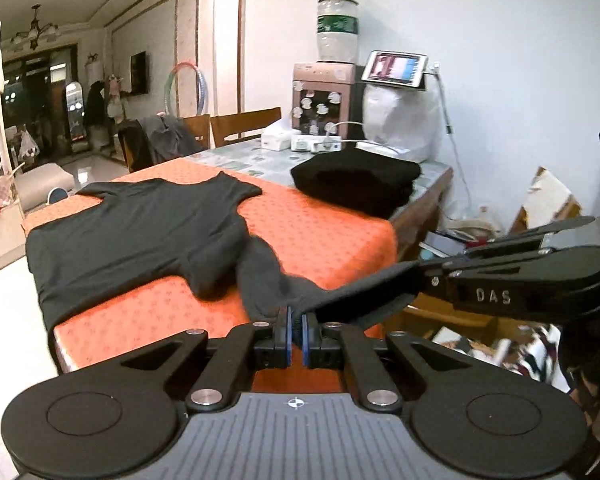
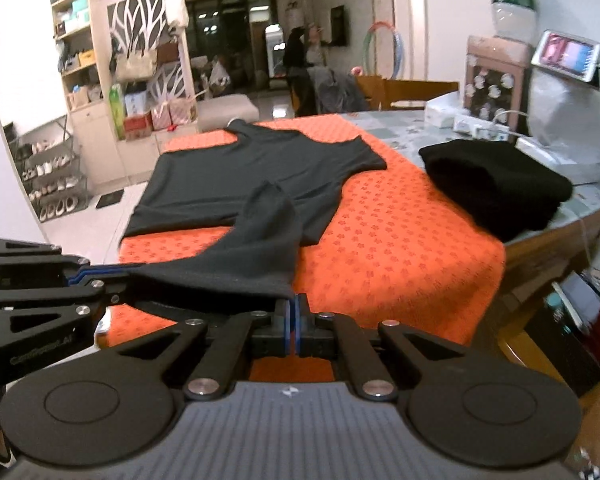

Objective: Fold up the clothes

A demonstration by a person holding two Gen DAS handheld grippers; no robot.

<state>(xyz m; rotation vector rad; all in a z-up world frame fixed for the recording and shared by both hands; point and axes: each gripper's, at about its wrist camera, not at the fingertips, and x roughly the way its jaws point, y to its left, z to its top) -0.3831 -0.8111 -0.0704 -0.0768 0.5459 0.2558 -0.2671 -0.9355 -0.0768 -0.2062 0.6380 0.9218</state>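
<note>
Left wrist view: two tongs (image 1: 296, 330) (image 2: 293, 314) clamp one black shirt (image 1: 140, 232).

The left gripper (image 1: 296, 322), a black two-finger tool with blue pads, sits at lower centre of its own view, jaws pinched nearly together on dark cloth. The right gripper (image 2: 293, 316), built alike, is likewise clamped at lower centre of its view, and reaches in from the right edge of the left view.

Table (image 2: 548, 236), orange cloth (image 2: 400, 240), dark shirt (image 2: 252, 176), 1 folded black pile (image 2: 496, 184)
</note>
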